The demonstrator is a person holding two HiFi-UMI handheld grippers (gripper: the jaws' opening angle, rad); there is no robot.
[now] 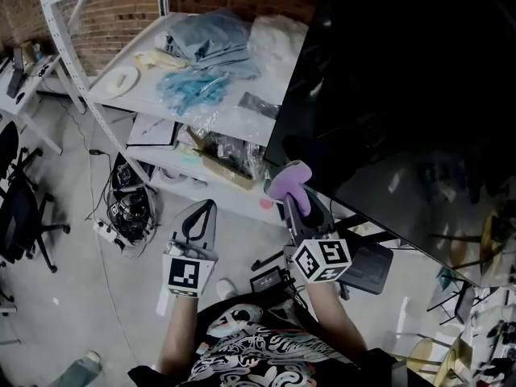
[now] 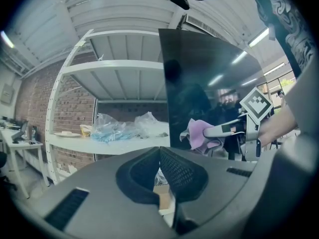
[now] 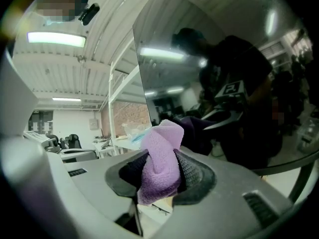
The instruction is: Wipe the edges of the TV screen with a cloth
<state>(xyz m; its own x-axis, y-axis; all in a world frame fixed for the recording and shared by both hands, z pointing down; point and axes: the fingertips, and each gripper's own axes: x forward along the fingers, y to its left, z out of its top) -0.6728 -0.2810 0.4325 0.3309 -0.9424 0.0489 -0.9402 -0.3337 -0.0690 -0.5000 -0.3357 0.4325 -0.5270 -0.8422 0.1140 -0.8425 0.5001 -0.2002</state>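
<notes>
From the head view, the big black TV (image 1: 403, 95) fills the right side. The right claw (image 1: 295, 190) points up at the TV's bottom left corner and has a purple cloth (image 1: 289, 177) in it. The cloth sits just under that corner. I cannot tell if it touches the TV. The left claw (image 1: 209, 207) is beside the right one, well off to the left of the TV, and it points at a white shelf (image 1: 161, 116). Bags (image 1: 201, 63) lie on the shelf's top board. A heap of wires (image 1: 129, 208) lies on the floor by the shelf's leg.

In the left gripper view, the left claw (image 2: 159, 156) is closed. Its two jaws meet at the tips with nothing between them. Past it, the TV (image 2: 209, 78) stands on the right and the shelf (image 2: 114, 144) on the left. The right claw (image 2: 209, 131) holds the cloth (image 2: 199, 133) at the TV's bottom edge, near the corner.

In the right gripper view, the right claw (image 3: 160, 172) squeezes tight on the cloth (image 3: 159, 156), which pokes up out of the jaws. The shiny TV (image 3: 209, 73) rises right behind it.
</notes>
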